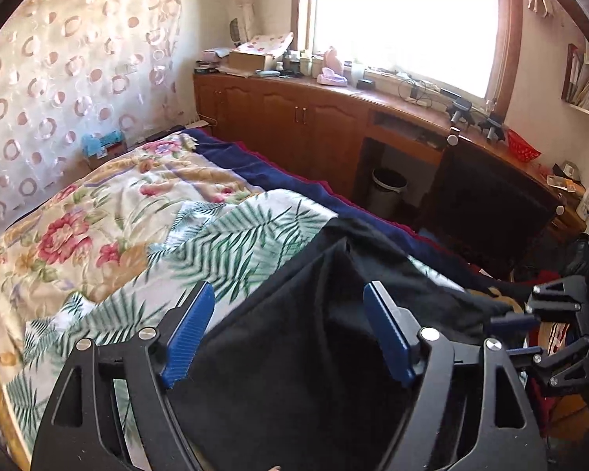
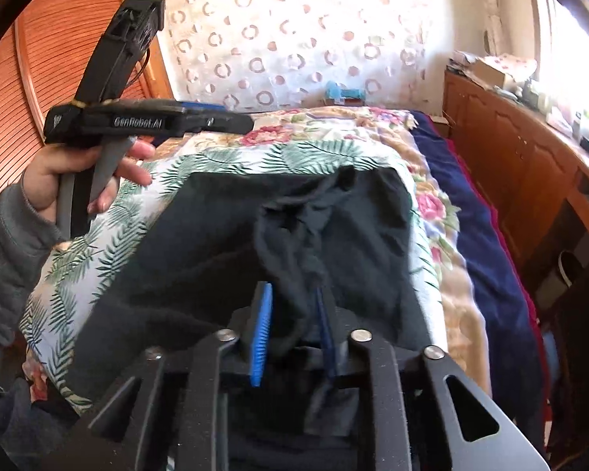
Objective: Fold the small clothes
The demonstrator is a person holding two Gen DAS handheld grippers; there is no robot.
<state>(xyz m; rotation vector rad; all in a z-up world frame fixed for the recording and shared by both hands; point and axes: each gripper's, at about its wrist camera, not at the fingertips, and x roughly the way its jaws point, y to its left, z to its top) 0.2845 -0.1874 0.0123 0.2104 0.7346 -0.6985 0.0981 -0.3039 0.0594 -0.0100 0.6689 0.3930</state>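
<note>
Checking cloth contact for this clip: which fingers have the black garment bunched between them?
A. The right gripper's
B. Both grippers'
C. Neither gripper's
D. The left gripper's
A: in the right wrist view a gathered fold of the black garment runs up between the right gripper fingers, while the left gripper stands wide open above the cloth, gripping nothing.

Sunlit window (image 1: 404,19), wooden cabinets (image 1: 278,114) — floral-covered bed (image 1: 110,212), patterned curtain (image 1: 59,78)

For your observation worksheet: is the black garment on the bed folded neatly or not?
Not neatly: the black garment lies partly spread, with a bunched ridge rising into the right claw.
</note>
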